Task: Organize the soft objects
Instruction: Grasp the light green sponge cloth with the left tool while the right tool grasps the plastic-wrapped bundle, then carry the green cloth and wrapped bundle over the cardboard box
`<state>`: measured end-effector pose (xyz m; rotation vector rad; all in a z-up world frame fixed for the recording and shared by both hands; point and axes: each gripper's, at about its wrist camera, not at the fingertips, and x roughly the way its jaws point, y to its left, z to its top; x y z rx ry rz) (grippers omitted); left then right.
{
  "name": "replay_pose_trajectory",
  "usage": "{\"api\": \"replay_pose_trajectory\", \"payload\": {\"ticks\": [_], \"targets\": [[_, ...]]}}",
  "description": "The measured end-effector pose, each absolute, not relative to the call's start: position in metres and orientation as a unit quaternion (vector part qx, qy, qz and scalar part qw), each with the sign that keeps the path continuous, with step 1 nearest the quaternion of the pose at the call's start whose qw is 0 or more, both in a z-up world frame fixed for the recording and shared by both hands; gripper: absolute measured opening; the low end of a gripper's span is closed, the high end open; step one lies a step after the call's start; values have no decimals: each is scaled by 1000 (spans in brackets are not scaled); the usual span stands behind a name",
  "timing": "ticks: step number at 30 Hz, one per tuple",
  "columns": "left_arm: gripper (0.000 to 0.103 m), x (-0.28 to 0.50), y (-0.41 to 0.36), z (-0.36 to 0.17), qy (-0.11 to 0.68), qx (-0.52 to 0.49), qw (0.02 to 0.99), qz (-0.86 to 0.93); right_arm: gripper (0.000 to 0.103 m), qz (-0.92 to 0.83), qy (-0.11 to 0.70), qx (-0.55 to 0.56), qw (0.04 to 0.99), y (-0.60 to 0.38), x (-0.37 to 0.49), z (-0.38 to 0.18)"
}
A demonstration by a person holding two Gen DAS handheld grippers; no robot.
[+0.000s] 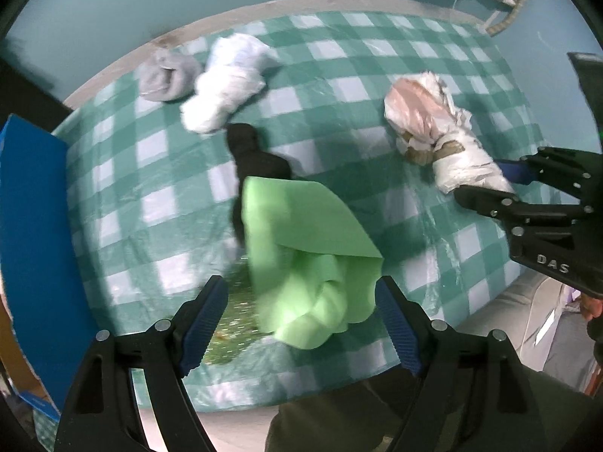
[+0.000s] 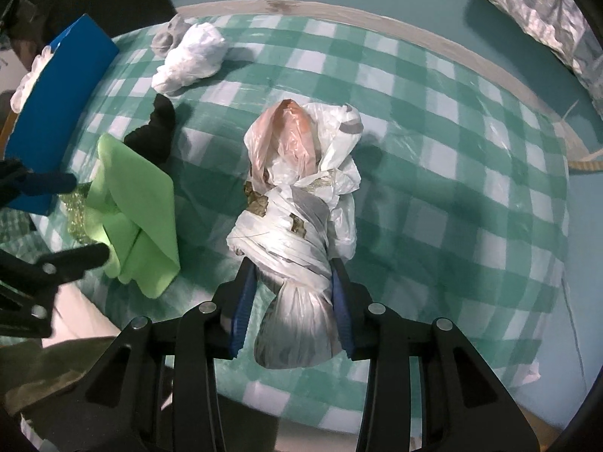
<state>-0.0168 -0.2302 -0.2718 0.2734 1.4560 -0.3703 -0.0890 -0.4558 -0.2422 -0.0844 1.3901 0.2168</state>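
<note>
Plastic-wrapped bundle lies mid-surface, the right tongs clamped on its near end; it looks light, crinkly, slippery. Left tongs stand apart around soft green cloth

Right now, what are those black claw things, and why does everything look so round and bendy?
The claws are two grabbers that a person holds, one in each hand. Each carries a small wide-eyed camera, and that bends the picture. One picture looks along the left gripper, whose fingers stand open on either side of a green cloth. The other looks along the right gripper, which squeezes a bundle of plastic bags. Everything lies on a green checked tablecloth. Further back lie a white bundle, a grey sock and a black sock. A blue box stands to the left.
</note>
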Motion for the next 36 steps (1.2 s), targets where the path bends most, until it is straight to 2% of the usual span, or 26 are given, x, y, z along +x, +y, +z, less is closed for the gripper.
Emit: {"api": "replay_pose_trajectory", "payload": {"ticks": [7,10,12,17,36], "targets": [[80,-15,-247,-292,664,133,719,-155,38,98,639,-34,762,-466,-95,-238],[69,-12,-252,-302,665,150,719,-137,38,99,638,-33,763,-467,-96,-238],[44,-10,-253,-312,673,159,712,-124,38,100,639,-34,762,-469,-96,-239],[9,-9,-257,-320,674,155,713,-115,38,104,638,-34,762,-472,-97,-238],[6,-16,-215,-244,626,66,766,-133,38,120,613,-43,779,-456,-92,-207]]}}
